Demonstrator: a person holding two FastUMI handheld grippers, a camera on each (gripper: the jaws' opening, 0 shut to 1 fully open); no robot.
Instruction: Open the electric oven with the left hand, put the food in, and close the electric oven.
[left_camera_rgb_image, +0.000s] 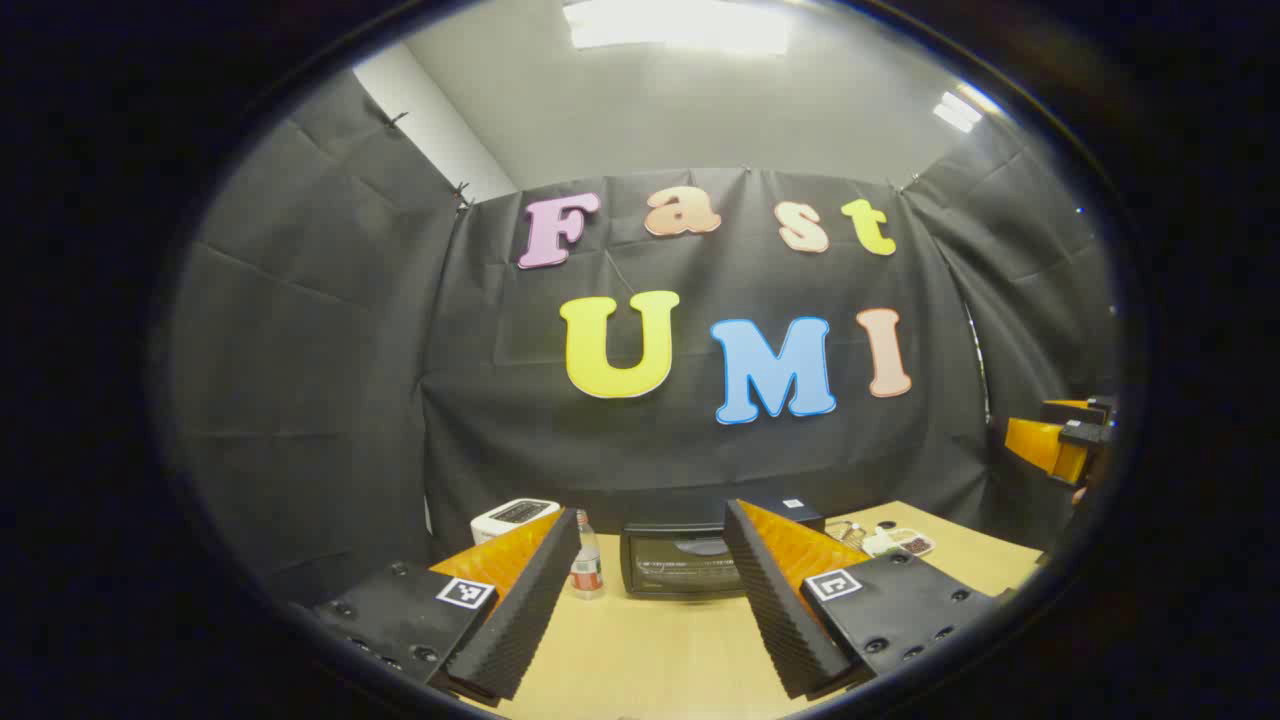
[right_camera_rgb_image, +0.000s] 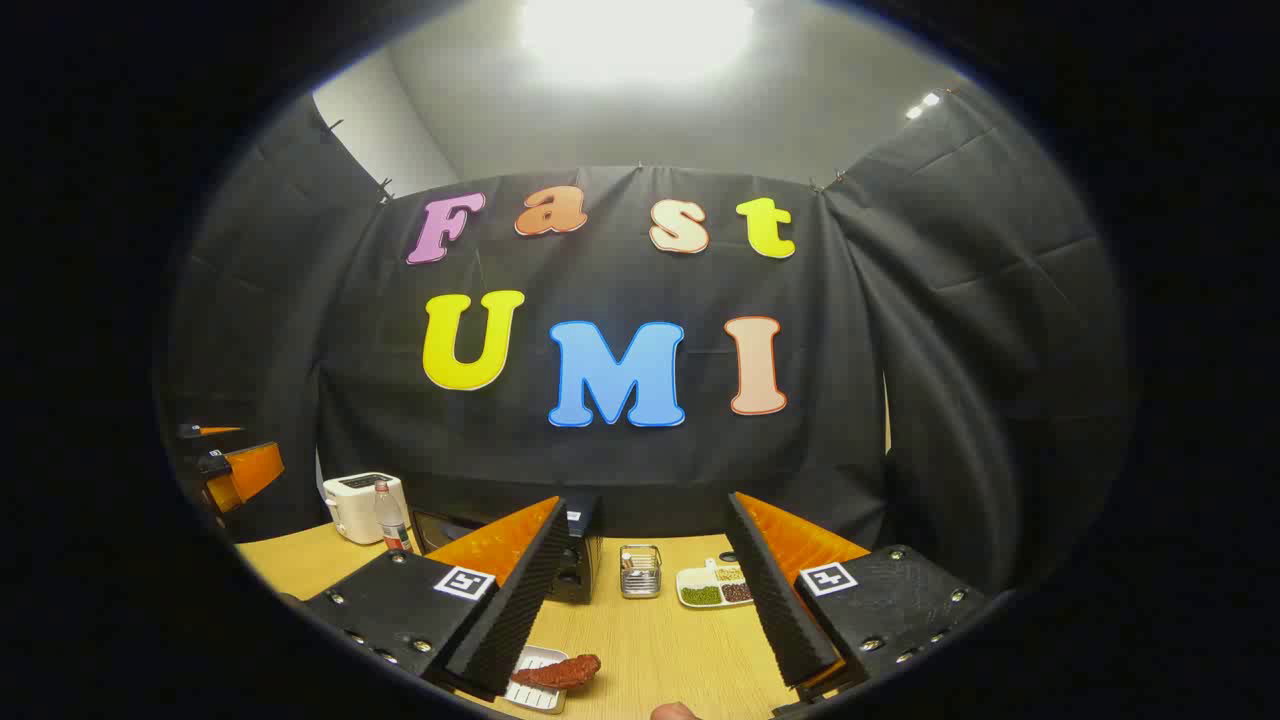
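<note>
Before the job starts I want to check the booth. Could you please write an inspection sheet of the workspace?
Surface: light wooden table, bare in front of the oven.
Job's things: black oven at the back, door closed; reddish food on a small white tray at the near edge.
Clutter: white toaster, bottle left of the oven, small wire basket, divided dish holding dry goods.
Grippers: left gripper open, aimed at the oven, holding nothing; right gripper open, above the food, holding nothing.
Cables: nothing seen.
Surroundings: black cloth walls, ceiling lights.
</note>
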